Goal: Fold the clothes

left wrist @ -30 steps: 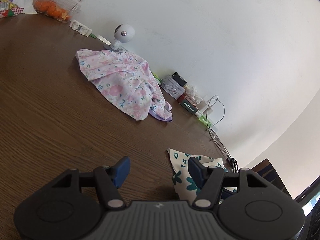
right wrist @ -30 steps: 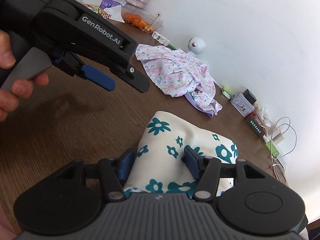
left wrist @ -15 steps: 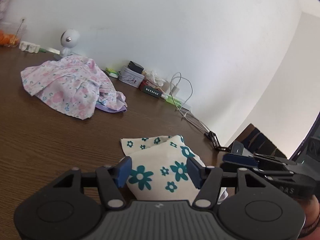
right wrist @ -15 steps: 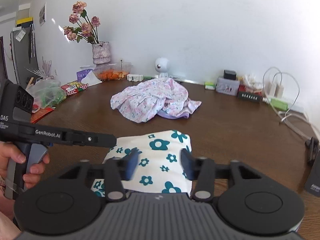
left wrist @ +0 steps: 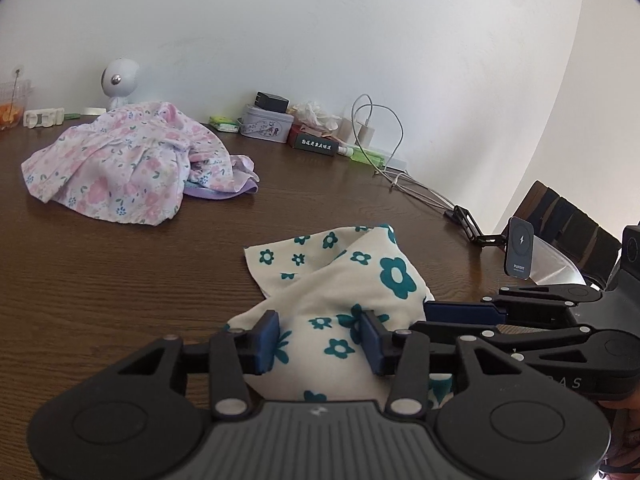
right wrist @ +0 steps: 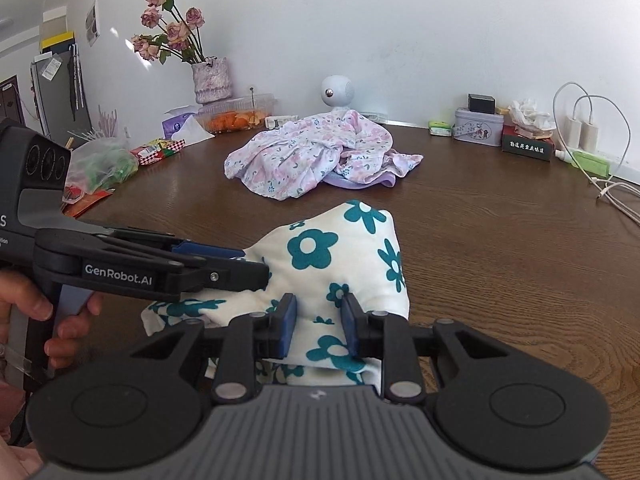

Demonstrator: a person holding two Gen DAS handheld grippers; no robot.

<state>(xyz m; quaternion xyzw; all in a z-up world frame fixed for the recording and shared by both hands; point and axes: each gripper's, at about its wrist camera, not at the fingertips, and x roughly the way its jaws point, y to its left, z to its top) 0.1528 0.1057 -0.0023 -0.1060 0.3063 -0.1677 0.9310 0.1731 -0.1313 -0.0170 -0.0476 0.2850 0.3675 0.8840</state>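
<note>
A cream cloth with teal flowers (left wrist: pixel 340 280) lies bunched on the brown table (left wrist: pixel 100 280), its near edge raised off the wood. My left gripper (left wrist: pixel 320 340) is shut on a thick fold of it. In the right wrist view my right gripper (right wrist: pixel 319 326) pinches another fold of the same cloth (right wrist: pixel 340 248). The left gripper (right wrist: pixel 252 264) reaches in from the left, a hand on its handle, just left of the right gripper. In the left wrist view the right gripper (left wrist: pixel 432 316) comes in from the right. A pink floral garment (left wrist: pixel 132 164) (right wrist: pixel 312 156) lies crumpled farther back.
Along the wall stand a round white camera (left wrist: pixel 118 80), a tin box (left wrist: pixel 266 126), chargers with white cables (left wrist: pixel 384 148) and a vase of dried roses (right wrist: pixel 210 80). A phone stand (left wrist: pixel 520 252) is at the right edge. Food packs and bags (right wrist: pixel 100 164) crowd the left.
Both grippers rolled level, came side by side and narrowed onto the flowered cloth. The cloth's near edge has bunched up and risen between them.
</note>
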